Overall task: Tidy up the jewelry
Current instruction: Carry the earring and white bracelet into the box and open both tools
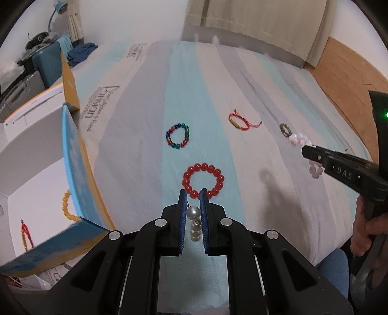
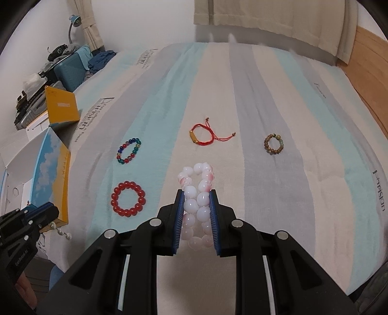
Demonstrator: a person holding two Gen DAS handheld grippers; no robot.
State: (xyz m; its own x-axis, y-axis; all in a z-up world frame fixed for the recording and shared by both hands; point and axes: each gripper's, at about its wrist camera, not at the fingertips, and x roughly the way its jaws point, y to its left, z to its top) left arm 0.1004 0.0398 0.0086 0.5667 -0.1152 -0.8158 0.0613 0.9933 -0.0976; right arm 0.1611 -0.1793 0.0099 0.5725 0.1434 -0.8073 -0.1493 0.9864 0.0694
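A bed covered by a striped sheet of pale blue, grey and cream cloth (image 2: 242, 97) with printed dark lettering fills the middle. At ten o'clock stands a teal hard-shell suitcase (image 2: 69, 70) piled with dark clothing, a blue gooseneck desk lamp (image 2: 74, 21) above it. Beige curtains (image 2: 266, 19) hang at twelve o'clock, a wooden floor (image 2: 371, 60) at two.

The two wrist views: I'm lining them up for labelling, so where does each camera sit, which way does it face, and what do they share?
Left wrist: sits behind the left gripper, faces along the striped bedspread toward the curtain; its fingers pinch a pearl piece; the person's right hand shows.
Right wrist: sits behind the right gripper, same heading; it clamps the pink bead bracelet; the left gripper enters at lower left.
Shared: red bead bracelet, multicolour bracelet, red cord bracelet, brown bead bracelet, open box.
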